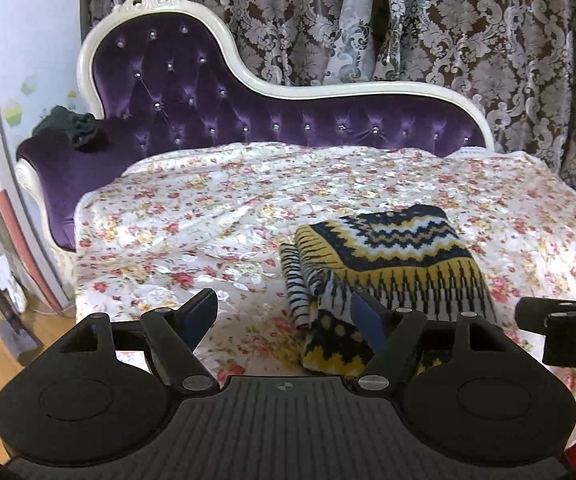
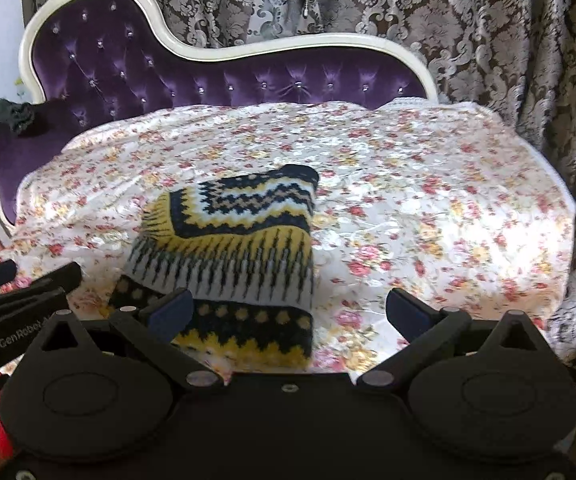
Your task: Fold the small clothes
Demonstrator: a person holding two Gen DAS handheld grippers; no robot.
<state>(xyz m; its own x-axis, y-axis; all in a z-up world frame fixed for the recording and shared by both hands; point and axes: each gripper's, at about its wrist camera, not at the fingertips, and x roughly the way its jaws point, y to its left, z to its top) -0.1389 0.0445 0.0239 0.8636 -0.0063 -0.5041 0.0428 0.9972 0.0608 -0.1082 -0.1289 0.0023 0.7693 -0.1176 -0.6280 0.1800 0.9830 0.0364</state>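
Left wrist view: the left claw (image 1: 284, 316) sits at the near edge of the chaise longue, its two fingers spread wide; the left finger (image 1: 200, 312) stands over bare floral blanket (image 1: 208, 208), and the right finger (image 1: 368, 320) lies against the near left part of the folded knit garment (image 1: 400, 256), with no cloth pinched between them. At the right border of this view part of the right claw's black body is visible. Right wrist view: the right claw (image 2: 294, 314) is also spread wide and pinches nothing; its left finger (image 2: 172, 314) overlaps the near left part of the garment (image 2: 232, 240), and its right finger (image 2: 408, 312) stands over bare blanket (image 2: 428, 208) just beside the garment's right side. The garment, patterned in navy, yellow, white and tan zigzags, lies folded into a compact block on the blanket, close to the near edge of the seat and roughly midway between its left and right ends. The blanket covers most of the seat. Beyond it rises the purple tufted backrest (image 1: 248, 112) with a white carved frame (image 1: 156, 2). A dark crumpled cloth (image 1: 76, 128) rests on the purple armrest at the far left corner. A brown damask curtain (image 1: 488, 60) hangs behind the chaise longue.
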